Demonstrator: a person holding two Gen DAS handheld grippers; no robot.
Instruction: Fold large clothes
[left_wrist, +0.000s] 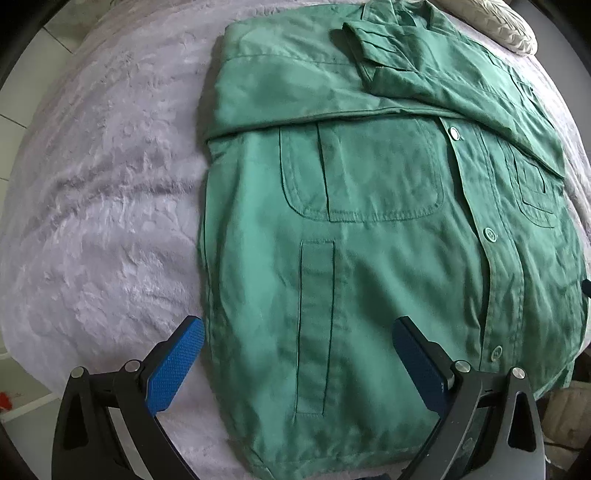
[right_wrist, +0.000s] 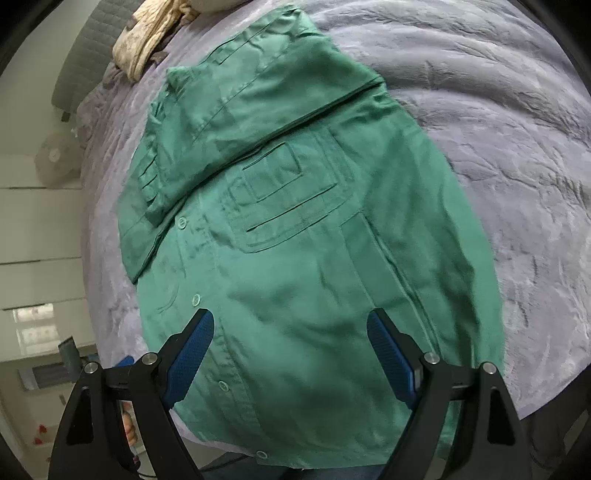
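Note:
A large green button-up shirt (left_wrist: 369, 258) lies front up on a lilac fleece blanket (left_wrist: 92, 221), with both sleeves folded across the chest. My left gripper (left_wrist: 299, 332) is open and empty, above the shirt's lower left part near the hem. My right gripper (right_wrist: 291, 325) is open and empty, above the same shirt (right_wrist: 295, 240) near its lower right part. The shirt's hem reaches the blanket's near edge in the right wrist view.
A cream quilted item (left_wrist: 506, 29) lies at the far end of the bed; it also shows in the right wrist view (right_wrist: 147, 40). The blanket (right_wrist: 498, 147) spreads wide on both sides. White drawers (right_wrist: 40, 240) stand beside the bed.

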